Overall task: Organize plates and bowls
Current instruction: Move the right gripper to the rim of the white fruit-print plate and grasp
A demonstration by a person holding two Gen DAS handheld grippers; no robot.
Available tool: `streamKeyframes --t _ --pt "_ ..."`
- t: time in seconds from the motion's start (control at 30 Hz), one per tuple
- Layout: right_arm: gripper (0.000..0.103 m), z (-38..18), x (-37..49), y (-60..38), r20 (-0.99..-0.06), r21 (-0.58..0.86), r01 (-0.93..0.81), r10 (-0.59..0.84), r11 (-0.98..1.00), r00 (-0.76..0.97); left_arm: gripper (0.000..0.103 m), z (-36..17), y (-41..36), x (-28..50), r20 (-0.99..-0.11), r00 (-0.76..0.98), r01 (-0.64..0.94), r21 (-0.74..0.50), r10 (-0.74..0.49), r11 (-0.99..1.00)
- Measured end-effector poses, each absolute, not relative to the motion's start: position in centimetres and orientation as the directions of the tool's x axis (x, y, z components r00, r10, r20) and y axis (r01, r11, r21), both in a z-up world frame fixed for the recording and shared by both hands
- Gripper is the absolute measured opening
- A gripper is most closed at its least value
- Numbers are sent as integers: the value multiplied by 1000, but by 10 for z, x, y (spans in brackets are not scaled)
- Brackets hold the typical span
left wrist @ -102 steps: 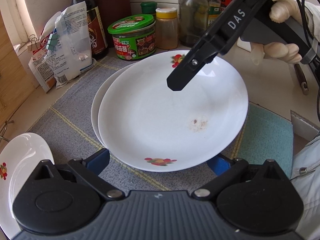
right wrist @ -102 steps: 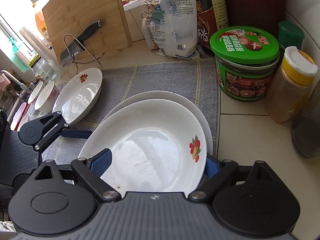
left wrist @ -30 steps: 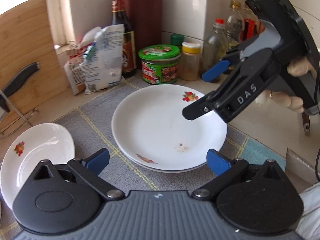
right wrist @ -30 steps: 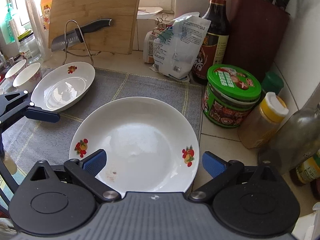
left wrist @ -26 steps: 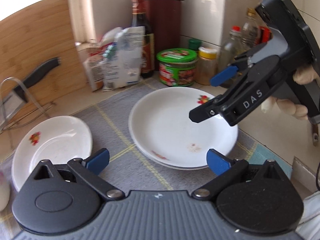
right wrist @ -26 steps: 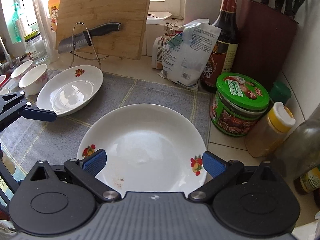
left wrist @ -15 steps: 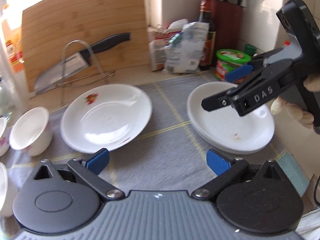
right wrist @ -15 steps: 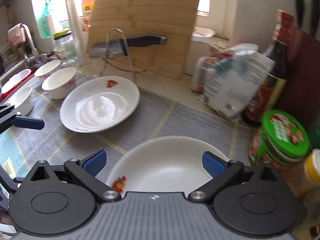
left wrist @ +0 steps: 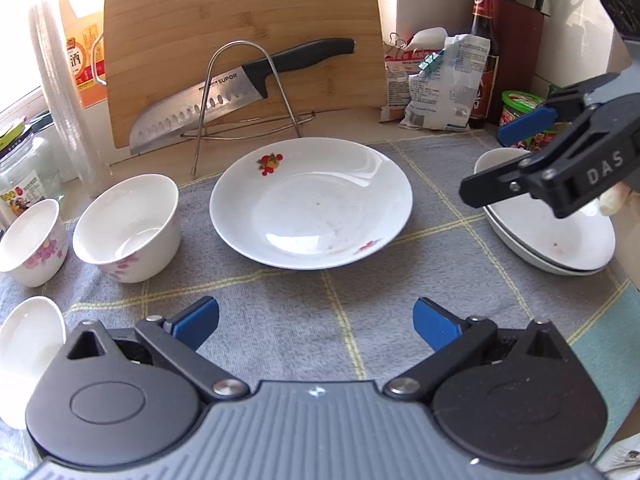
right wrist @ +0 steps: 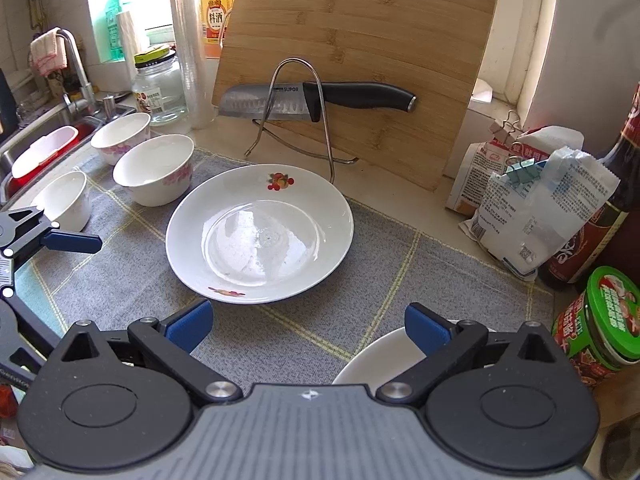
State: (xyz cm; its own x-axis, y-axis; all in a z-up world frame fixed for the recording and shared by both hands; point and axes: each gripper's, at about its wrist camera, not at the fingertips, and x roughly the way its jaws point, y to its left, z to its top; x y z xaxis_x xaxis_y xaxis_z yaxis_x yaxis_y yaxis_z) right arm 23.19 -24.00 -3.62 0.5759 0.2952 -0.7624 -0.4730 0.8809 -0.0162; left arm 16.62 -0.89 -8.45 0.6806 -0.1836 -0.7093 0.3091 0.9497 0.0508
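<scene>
Your counter (right wrist: 400, 184) carries a grey checked mat (left wrist: 304, 320) that spans most of both views. Behind it a bamboo cutting board (right wrist: 360, 52) leans upright, with a wire stand (right wrist: 298, 120) in front holding a black-handled knife (right wrist: 320, 102). On the mat's middle sits a single white plate (left wrist: 312, 204) with fruit decals, empty and lying flat. To your right, two more plates are stacked (left wrist: 560, 240) — your right tongs (left wrist: 504, 160) hover above that stack, spread wide and holding nothing. Your left tongs (left wrist: 316, 320) are also wide apart and empty, just short of the single plate's near rim. Left of that plate stand three white bowls — the nearest bowl (left wrist: 128, 228) close beside the plate, a second bowl (left wrist: 32, 236) next to it, a third bowl (left wrist: 28, 348) at the mat's near-left edge. At the far right sit a clipped bag (right wrist: 536, 216), a dark sauce bottle (right wrist: 600, 216) and a green-lidded jar (right wrist: 600, 320).
</scene>
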Motion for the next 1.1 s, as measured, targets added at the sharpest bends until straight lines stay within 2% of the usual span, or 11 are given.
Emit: streamKeyframes --t 0.17,0.53,1.1 --pt "103 -34 230 -229 -766 -82 -391 193 917 613 102 -100 4 181 -711 666 361 44 -225 931" --pt "103 -36 224 -211 -800 -119 -299 86 947 593 102 -130 6 205 -724 612 461 -1 -318 888" --pt "103 -61 293 -206 -842 -31 -444 216 895 494 103 -132 3 221 -727 622 431 9 -290 902"
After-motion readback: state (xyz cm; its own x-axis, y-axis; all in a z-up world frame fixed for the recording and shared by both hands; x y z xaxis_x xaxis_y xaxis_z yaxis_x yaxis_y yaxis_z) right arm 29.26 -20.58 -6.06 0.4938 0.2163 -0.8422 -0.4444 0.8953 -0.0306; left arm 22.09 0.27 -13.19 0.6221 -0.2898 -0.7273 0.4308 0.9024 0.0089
